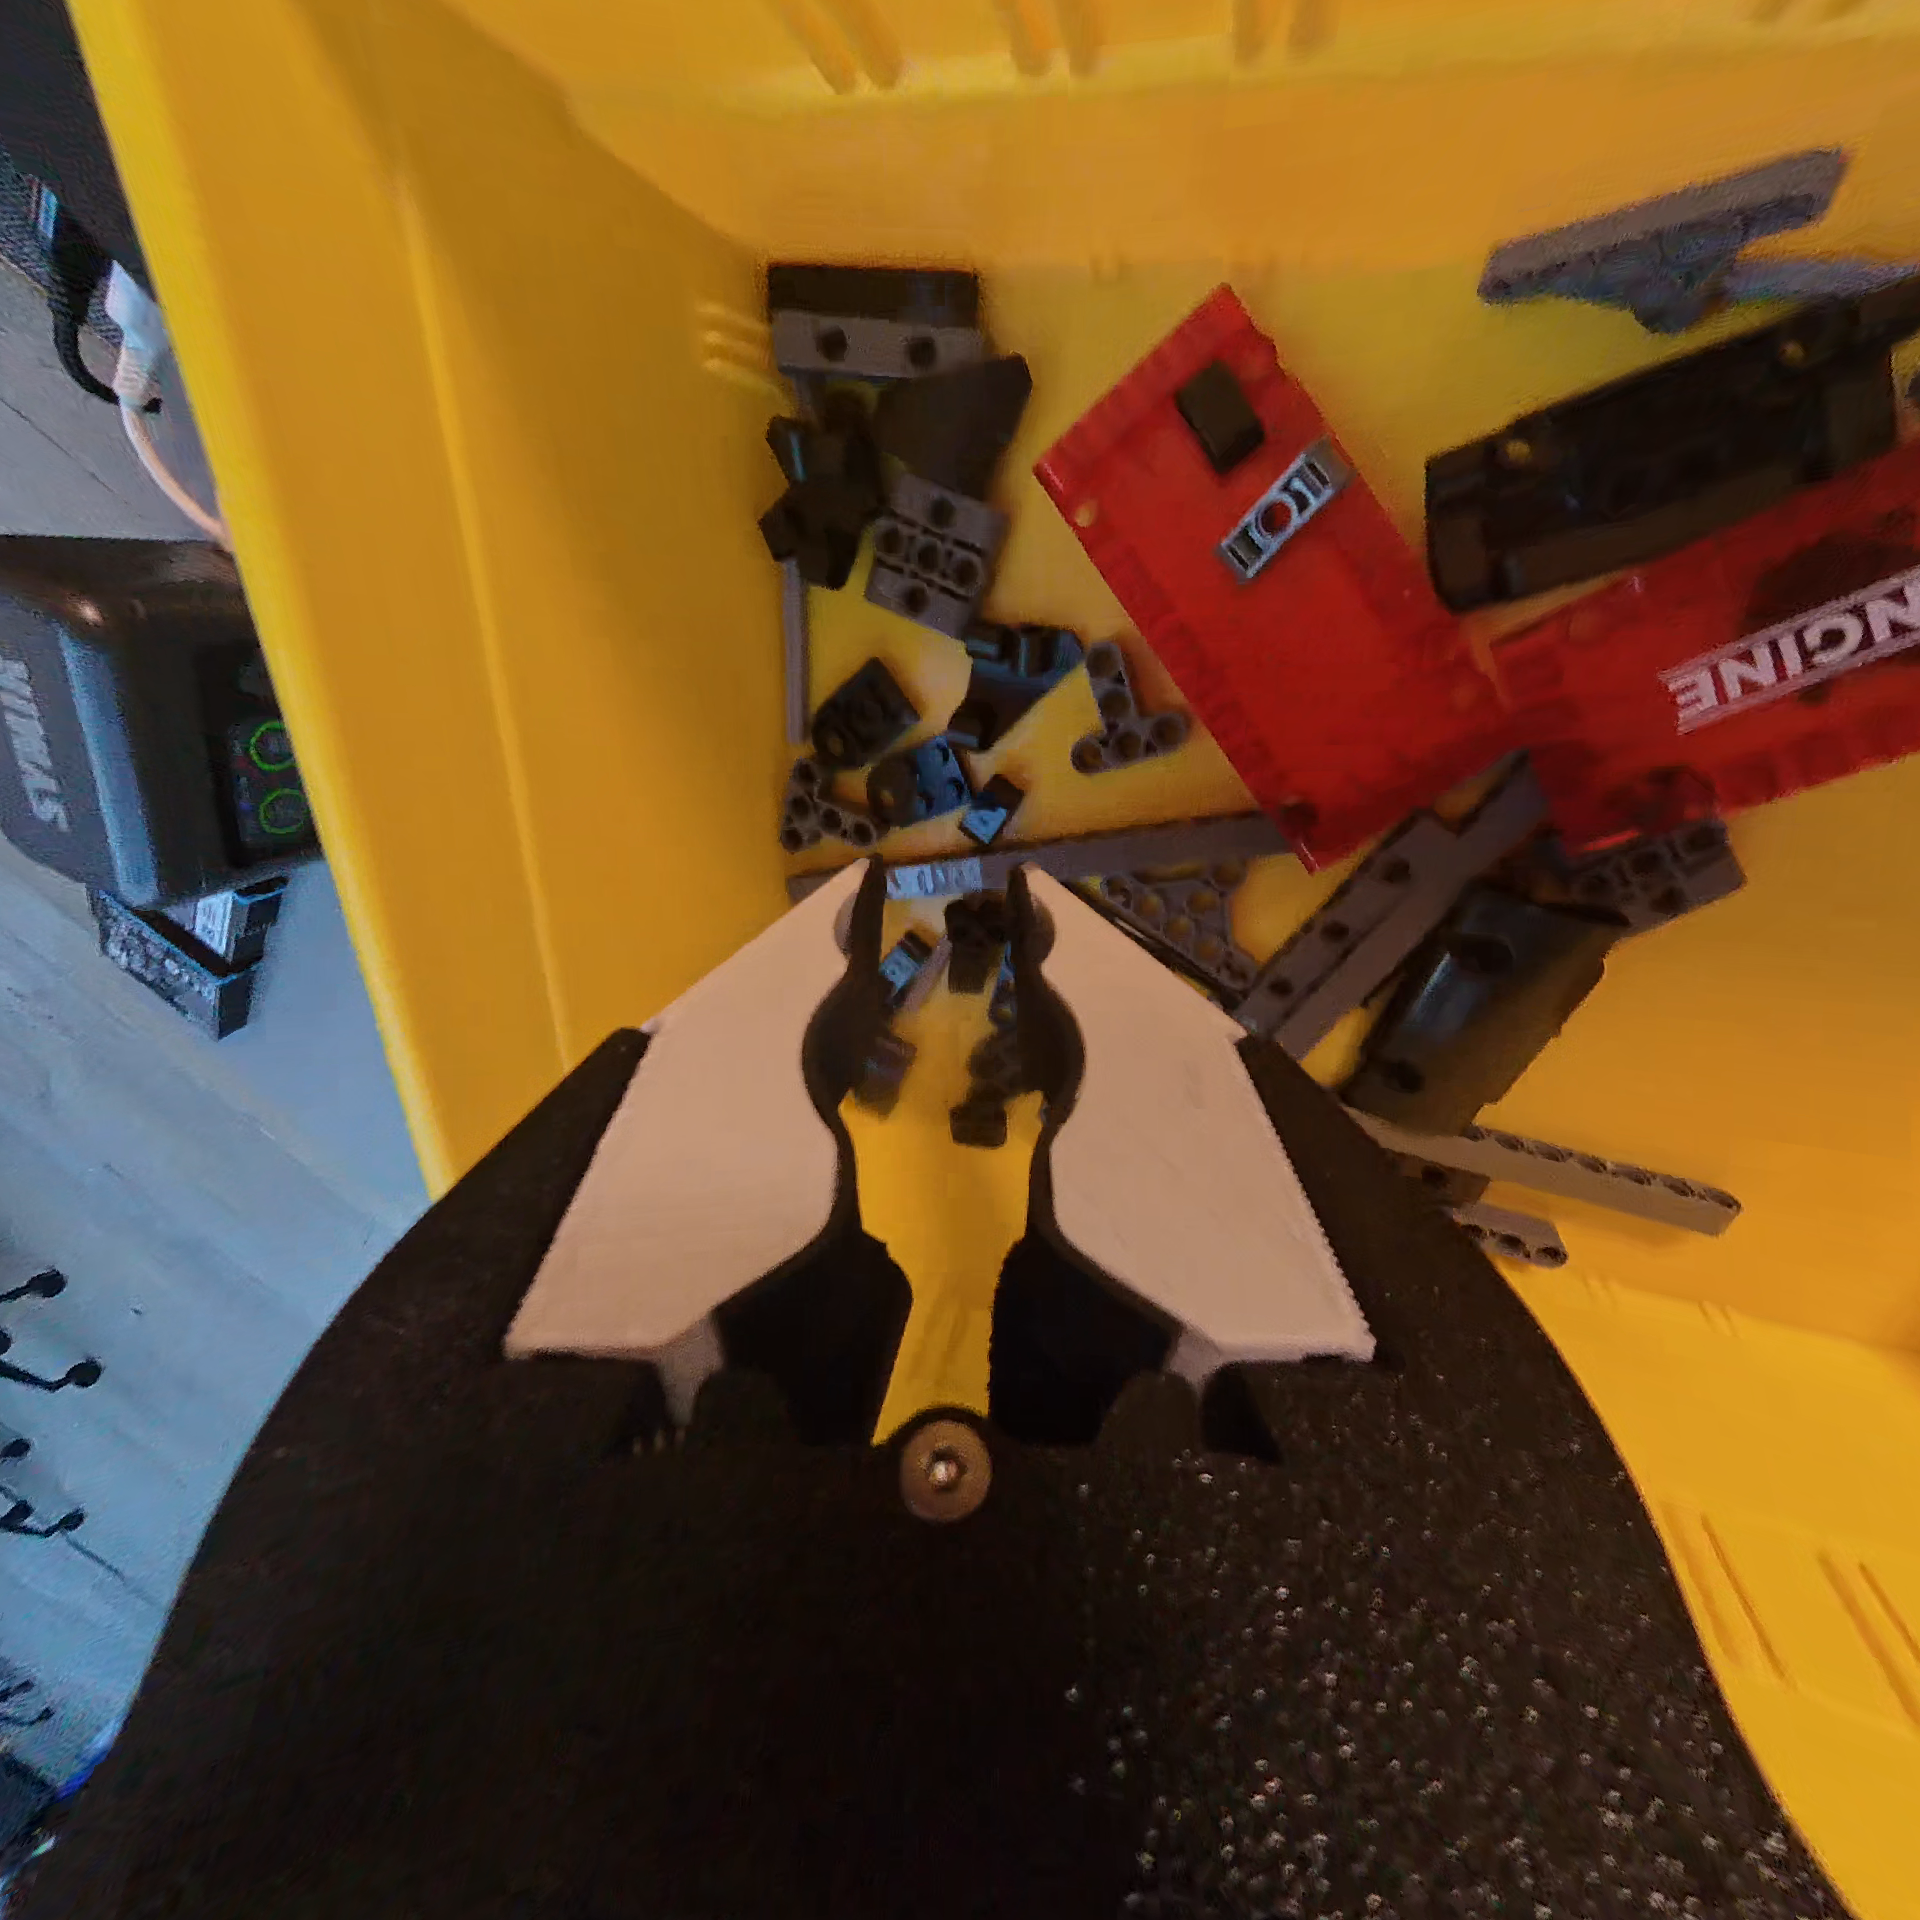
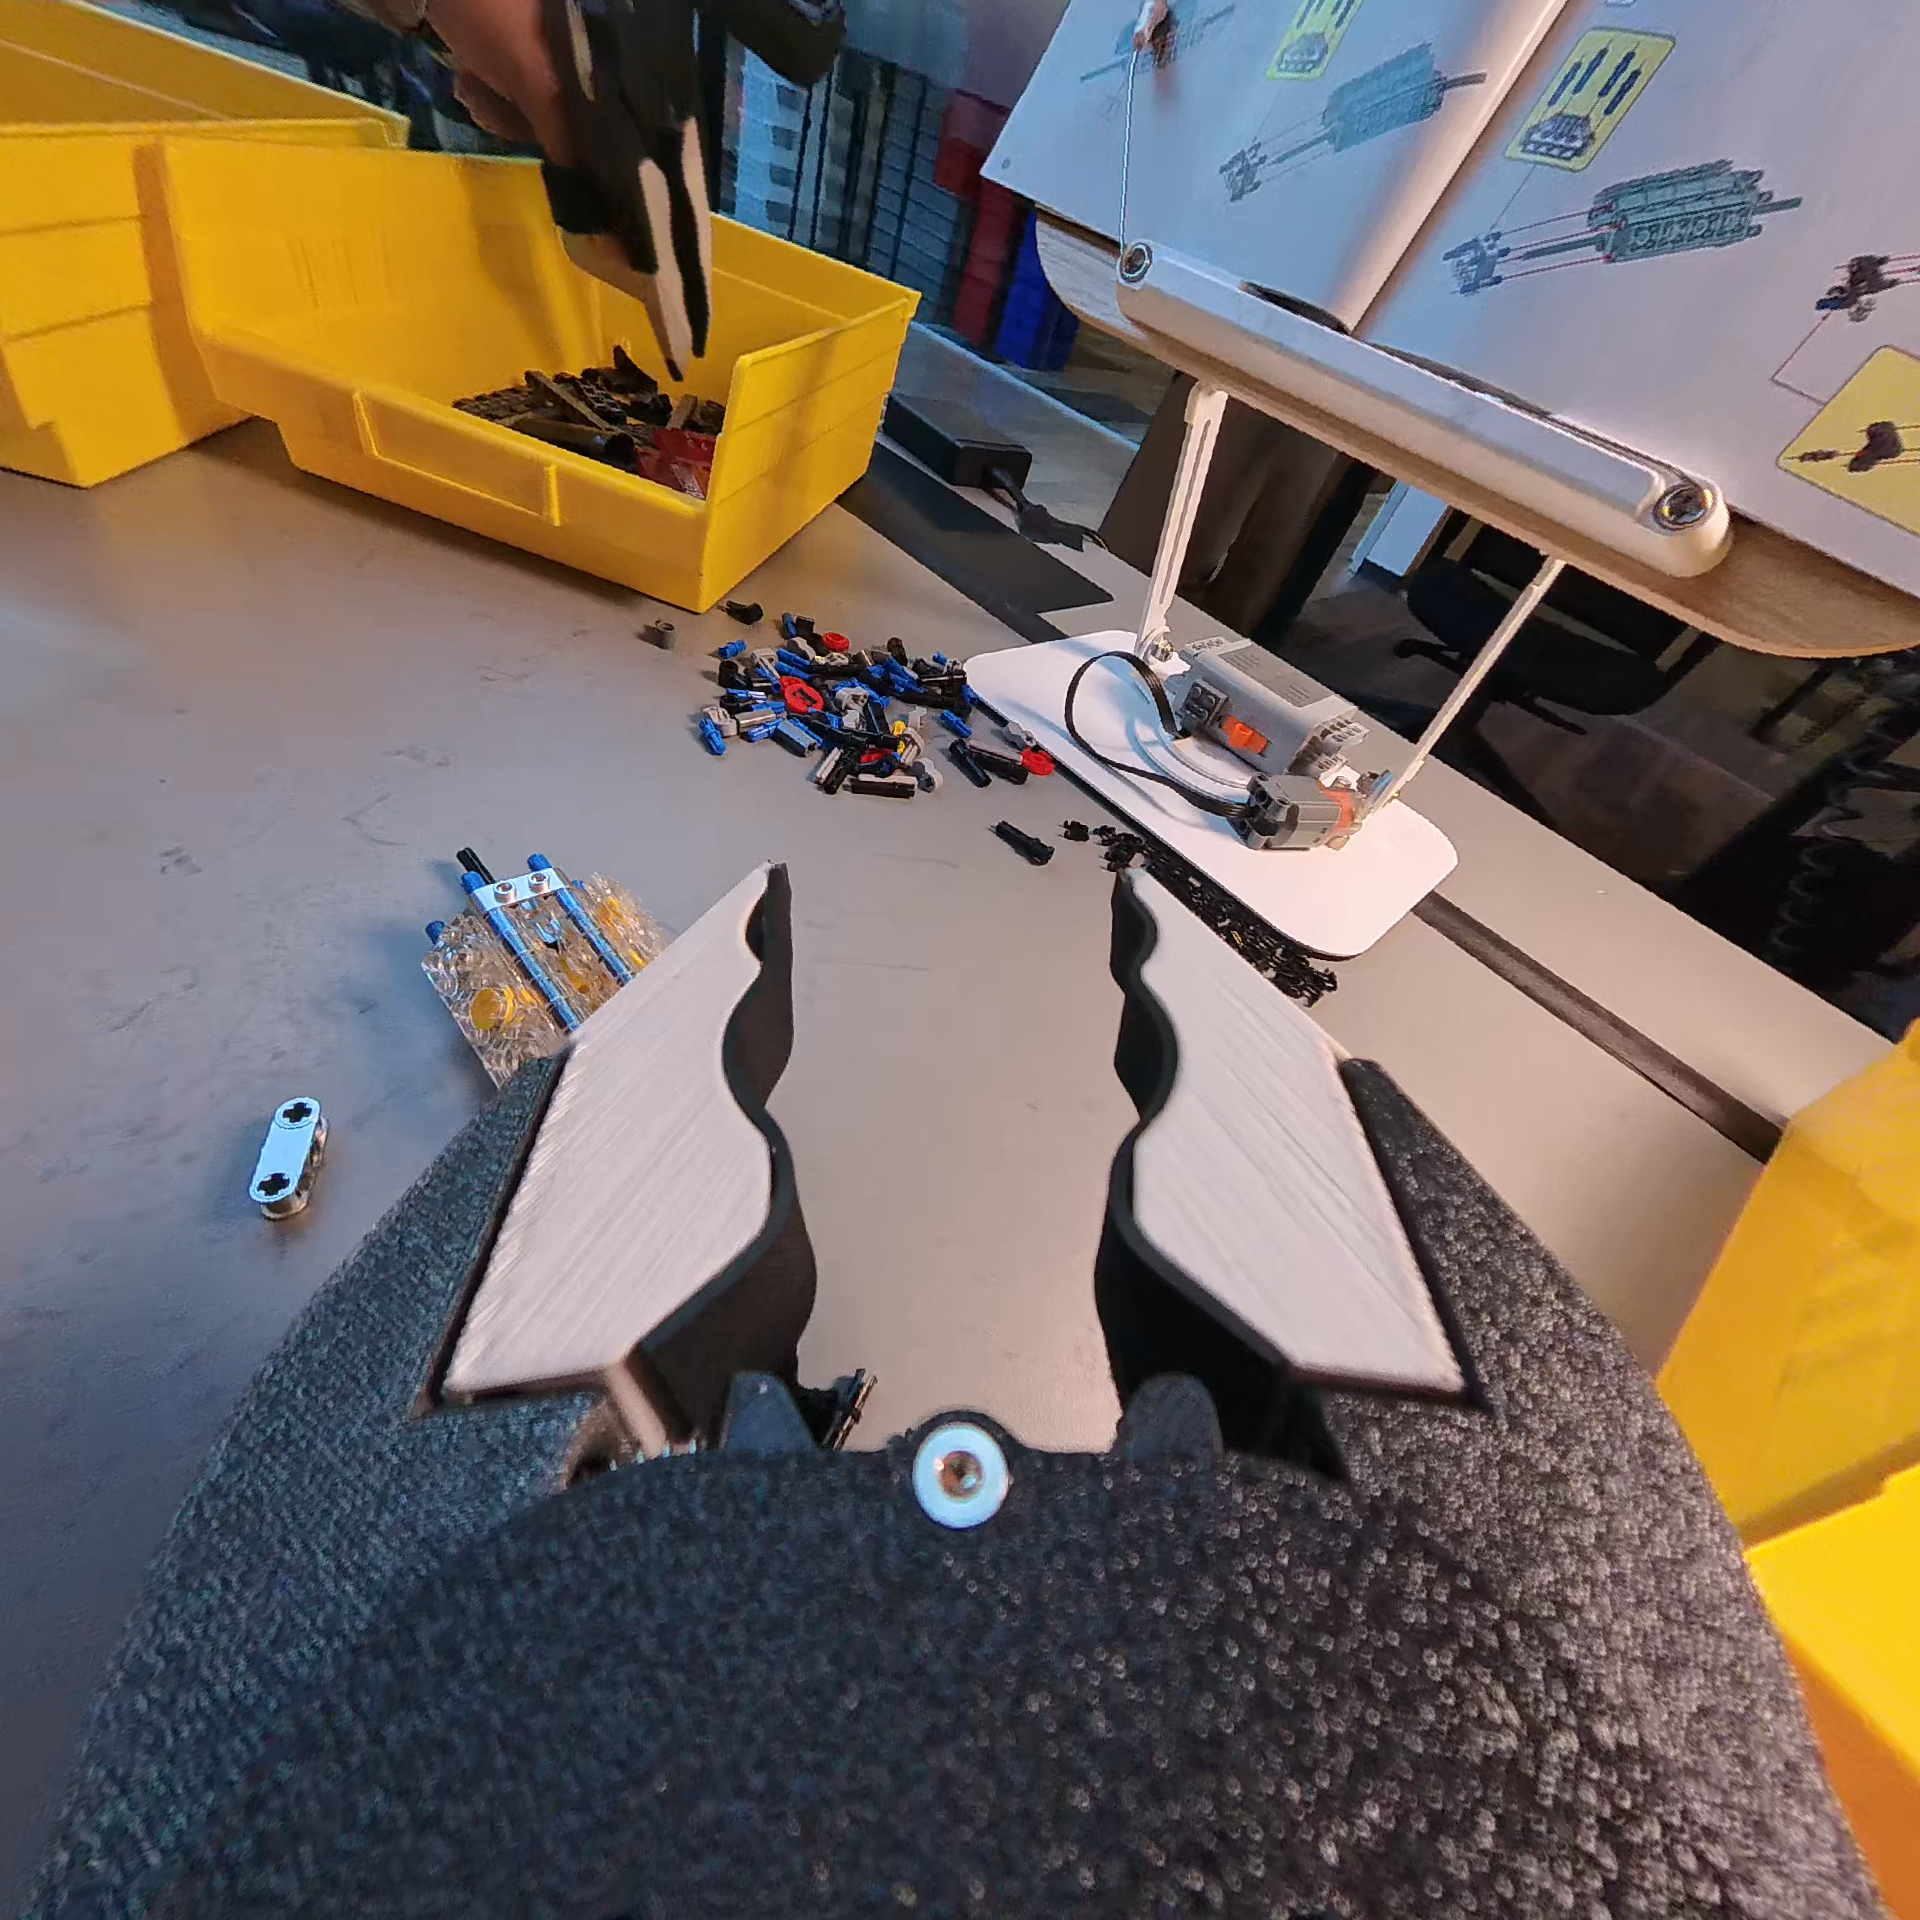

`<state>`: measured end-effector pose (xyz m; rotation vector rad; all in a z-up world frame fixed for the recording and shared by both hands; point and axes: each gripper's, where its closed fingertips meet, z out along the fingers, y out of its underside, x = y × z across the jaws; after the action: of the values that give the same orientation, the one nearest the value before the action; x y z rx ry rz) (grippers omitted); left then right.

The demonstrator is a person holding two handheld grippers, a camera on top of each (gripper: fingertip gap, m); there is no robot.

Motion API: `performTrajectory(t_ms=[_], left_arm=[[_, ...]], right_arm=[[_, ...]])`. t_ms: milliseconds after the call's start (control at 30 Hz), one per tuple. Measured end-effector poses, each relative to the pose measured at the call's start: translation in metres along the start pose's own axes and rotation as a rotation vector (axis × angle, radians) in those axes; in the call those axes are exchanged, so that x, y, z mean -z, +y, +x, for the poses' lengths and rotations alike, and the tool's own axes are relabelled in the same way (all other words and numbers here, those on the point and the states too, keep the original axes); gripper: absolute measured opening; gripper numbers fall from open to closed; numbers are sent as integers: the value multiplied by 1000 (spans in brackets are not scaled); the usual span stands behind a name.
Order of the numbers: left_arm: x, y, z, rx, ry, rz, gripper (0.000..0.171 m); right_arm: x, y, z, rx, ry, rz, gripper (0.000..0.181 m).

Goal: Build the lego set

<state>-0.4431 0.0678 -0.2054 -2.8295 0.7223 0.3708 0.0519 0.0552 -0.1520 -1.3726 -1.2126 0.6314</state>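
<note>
My left gripper [image 1: 945, 881] is down inside a yellow bin [image 1: 468, 520], near its left wall. Its jaws stand a narrow gap apart over a heap of small black and grey building pieces [image 1: 914, 665]; a small black piece [image 1: 977, 940] lies between the fingers, and I cannot tell if it is gripped. Red panels [image 1: 1268, 582] and a long black part [image 1: 1662, 457] lie to the right. The right wrist view shows this gripper [image 2: 675, 353] above the same bin [image 2: 436, 436]. My right gripper [image 2: 951, 881] is open and empty above the grey table [image 2: 260, 727].
A clear brick assembly with blue axles [image 2: 545, 956] and a small silver connector [image 2: 289, 1155] lie left of the right gripper. Loose pins [image 2: 852, 717] lie ahead. A white stand [image 2: 1340, 894] holds a booklet [image 2: 1455, 187] and bears a grey battery box [image 2: 1257, 707]. Another yellow bin [image 2: 1829, 1299] is right.
</note>
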Motion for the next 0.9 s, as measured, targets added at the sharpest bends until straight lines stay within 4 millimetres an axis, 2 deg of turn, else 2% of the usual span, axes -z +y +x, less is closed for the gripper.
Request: performTrajectory(t_ms=[133,333,567,800,900], left_arm=[[-12,-14,0,37,70,29,24],[-14,-21,28,26,229,35,21],[-17,-26,32,49,273,57,20],[-20,-21,42,104,384,-10,24],[-22,-23,39,109,377,-20,22]], right_arm=[[2,-1,2,-16,-3,11,60],[3,-2,4,-34,-8,18,60],[-4,-5,0,-39,-14,16,59],[-15,-8,-2,-42,-15,22,59],[-18,-9,-5,-42,-16,25,59]])
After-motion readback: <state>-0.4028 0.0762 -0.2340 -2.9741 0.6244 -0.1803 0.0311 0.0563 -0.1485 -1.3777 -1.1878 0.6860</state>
